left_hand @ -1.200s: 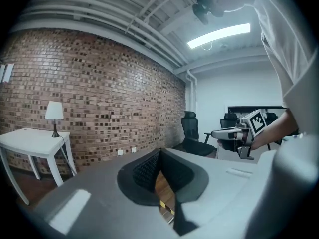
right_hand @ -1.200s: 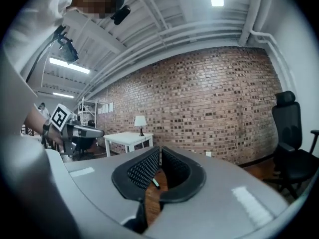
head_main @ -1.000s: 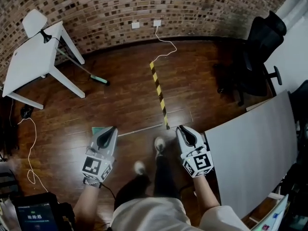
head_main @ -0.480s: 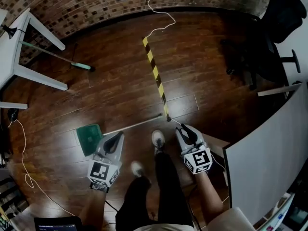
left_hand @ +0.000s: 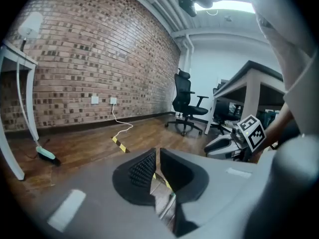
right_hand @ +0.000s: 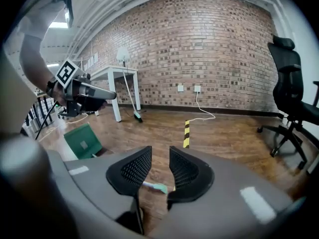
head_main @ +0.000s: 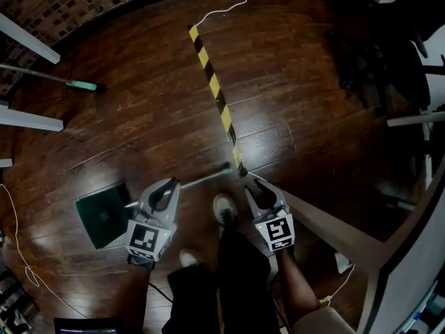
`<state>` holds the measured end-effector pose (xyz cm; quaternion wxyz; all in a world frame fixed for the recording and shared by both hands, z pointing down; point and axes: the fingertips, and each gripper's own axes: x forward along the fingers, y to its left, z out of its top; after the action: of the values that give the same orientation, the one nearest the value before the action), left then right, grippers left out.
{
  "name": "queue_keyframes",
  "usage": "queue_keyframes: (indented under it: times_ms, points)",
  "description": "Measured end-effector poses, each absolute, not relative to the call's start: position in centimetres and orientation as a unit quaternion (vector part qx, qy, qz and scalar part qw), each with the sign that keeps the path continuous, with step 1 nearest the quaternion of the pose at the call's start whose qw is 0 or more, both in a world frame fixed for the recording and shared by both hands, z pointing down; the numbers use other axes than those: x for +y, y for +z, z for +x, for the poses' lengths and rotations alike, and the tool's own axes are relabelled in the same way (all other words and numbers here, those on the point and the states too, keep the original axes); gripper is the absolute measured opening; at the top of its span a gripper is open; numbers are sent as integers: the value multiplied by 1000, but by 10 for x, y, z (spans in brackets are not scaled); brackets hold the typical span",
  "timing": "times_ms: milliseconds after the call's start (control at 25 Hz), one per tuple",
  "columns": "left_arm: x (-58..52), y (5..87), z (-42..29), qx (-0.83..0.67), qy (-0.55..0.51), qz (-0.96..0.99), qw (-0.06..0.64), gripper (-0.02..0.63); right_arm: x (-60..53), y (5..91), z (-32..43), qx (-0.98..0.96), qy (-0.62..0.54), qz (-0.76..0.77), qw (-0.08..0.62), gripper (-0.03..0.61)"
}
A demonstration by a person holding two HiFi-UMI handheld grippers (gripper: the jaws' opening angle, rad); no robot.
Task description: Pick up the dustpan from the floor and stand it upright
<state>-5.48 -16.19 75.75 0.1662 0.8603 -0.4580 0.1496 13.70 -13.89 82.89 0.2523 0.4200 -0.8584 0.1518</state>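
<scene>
The dustpan lies flat on the wooden floor: a green pan (head_main: 103, 216) with a long metal handle (head_main: 201, 179) that ends in a green tip near the tape. The pan (right_hand: 83, 139) also shows in the right gripper view. My left gripper (head_main: 169, 184) hovers over the handle's middle, jaws together with only a slit (left_hand: 156, 154), nothing held. My right gripper (head_main: 259, 185) hangs over the handle's tip. Its jaws (right_hand: 160, 153) are opening, and the tip (right_hand: 155, 187) shows on the floor below the gap, untouched.
A yellow-black tape strip (head_main: 215, 96) and a white cable (head_main: 226, 2) run toward the brick wall. A broom (head_main: 76, 84) lies by white table legs (head_main: 28, 120). An office chair (left_hand: 188, 101) and a grey desk (head_main: 334, 228) stand at right. The person's shoes (head_main: 224, 207) are between the grippers.
The view and both grippers have sunk toward the floor, so the dustpan looks larger and nearer. The right gripper's jaws have parted. The dustpan has not moved.
</scene>
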Motion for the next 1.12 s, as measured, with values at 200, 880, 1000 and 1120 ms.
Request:
queue_keyframes:
  times_ms: [200, 880, 1000, 1120]
  points:
    - [-161, 851, -52, -438, 168, 869, 156, 0, -137, 932, 152, -846, 155, 428, 278, 132]
    - [-174, 1018, -43, -422, 159, 881, 146, 0, -150, 1138, 129, -856, 97, 381, 337, 140]
    - [-176, 1022, -51, -433, 157, 876, 144, 0, -160, 1147, 126, -855, 98, 394, 321, 132]
    - [-178, 1024, -64, -446, 158, 870, 140, 0, -166, 1148, 126, -854, 108, 404, 309, 115]
